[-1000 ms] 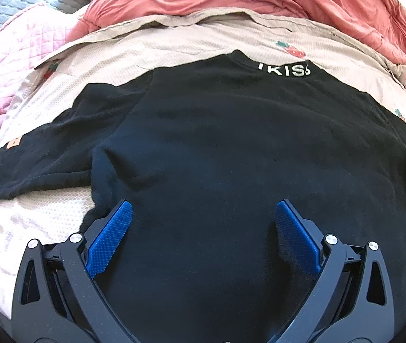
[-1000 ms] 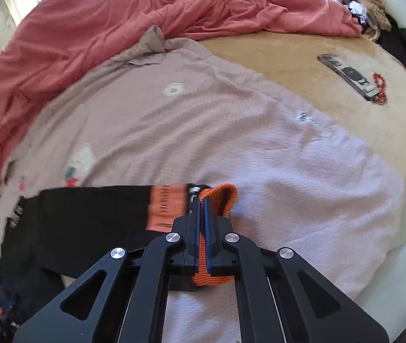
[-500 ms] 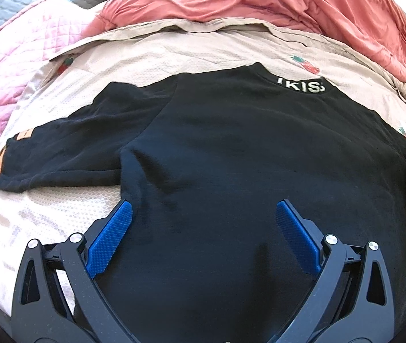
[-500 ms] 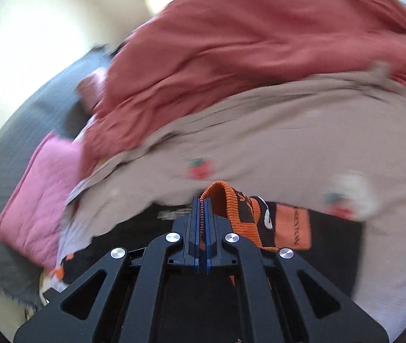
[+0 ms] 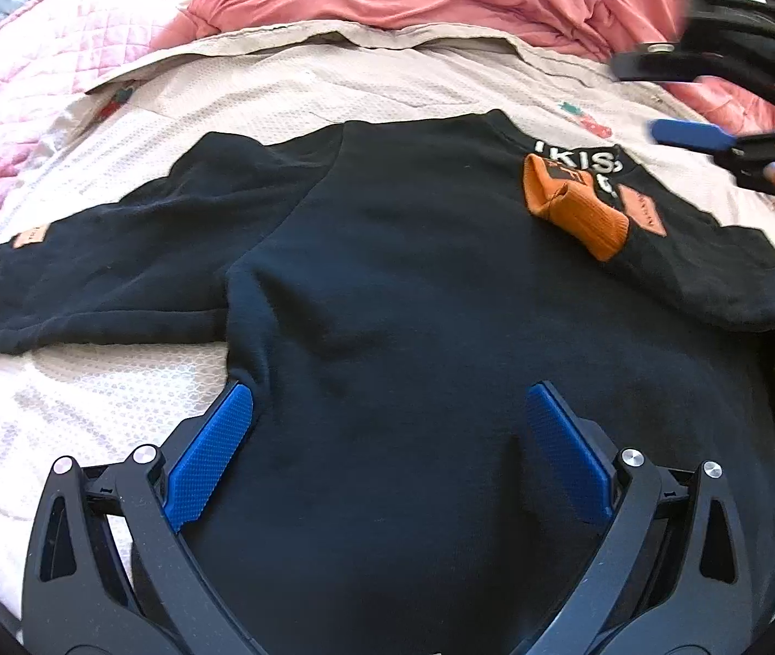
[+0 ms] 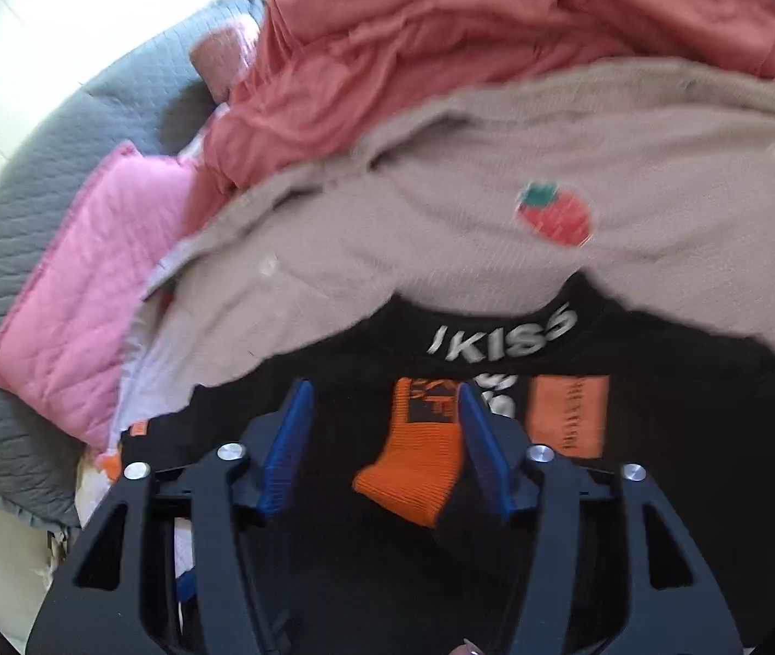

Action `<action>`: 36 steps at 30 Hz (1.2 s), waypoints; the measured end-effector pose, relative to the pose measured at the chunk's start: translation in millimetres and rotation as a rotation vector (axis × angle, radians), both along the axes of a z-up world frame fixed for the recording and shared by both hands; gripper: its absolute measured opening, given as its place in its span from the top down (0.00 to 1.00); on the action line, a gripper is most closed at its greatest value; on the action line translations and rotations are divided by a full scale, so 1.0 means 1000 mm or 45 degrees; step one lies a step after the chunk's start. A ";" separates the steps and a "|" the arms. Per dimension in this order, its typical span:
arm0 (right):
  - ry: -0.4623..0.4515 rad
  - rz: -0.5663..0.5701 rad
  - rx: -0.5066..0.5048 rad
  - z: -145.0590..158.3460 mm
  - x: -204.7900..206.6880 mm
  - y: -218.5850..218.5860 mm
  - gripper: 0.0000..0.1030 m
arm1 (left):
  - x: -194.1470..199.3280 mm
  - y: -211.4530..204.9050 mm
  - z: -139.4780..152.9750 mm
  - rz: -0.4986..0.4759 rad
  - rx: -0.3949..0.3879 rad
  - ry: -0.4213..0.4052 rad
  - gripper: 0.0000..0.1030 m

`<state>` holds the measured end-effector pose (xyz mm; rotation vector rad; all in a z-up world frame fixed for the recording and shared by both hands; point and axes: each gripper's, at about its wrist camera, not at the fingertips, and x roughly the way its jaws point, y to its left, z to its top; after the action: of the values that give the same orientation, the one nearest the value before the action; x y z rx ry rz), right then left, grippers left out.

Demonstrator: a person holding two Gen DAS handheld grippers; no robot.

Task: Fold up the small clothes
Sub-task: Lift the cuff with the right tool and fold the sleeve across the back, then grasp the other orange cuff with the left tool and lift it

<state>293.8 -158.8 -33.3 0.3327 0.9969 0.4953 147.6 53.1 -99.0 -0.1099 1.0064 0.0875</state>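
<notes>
- Black sweatshirt [image 5: 414, 295] spread flat on beige blanket [image 5: 300, 82] on the bed, centre of frame.
- Right sleeve now folded across chest; orange cuff [image 5: 578, 207] lies just below collar lettering, upper right. Previously stretched out sideways.
- Right gripper [image 6: 384, 436]: was clenched on cuff, now released and opening; cuff between pads, untouched.
- Left gripper [image 5: 387, 436]: spread wide over hem, grasping nothing, unchanged.
</notes>
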 end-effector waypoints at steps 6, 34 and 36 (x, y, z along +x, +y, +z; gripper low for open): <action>-0.170 -0.085 -0.300 0.014 -0.038 -0.069 0.36 | 0.031 -0.008 0.023 -0.087 -0.183 -0.051 0.08; -0.100 -0.142 -0.363 -0.031 -0.063 -0.087 0.36 | 0.105 0.001 0.043 -0.157 -0.224 -0.180 0.96; -0.095 -0.136 -0.380 -0.034 -0.060 -0.081 0.36 | 0.101 0.008 0.035 -0.133 -0.205 -0.160 0.96</action>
<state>233.8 -239.3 -67.4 0.0981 0.9593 0.2553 248.2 61.5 -64.0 -0.2070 0.8909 -0.0954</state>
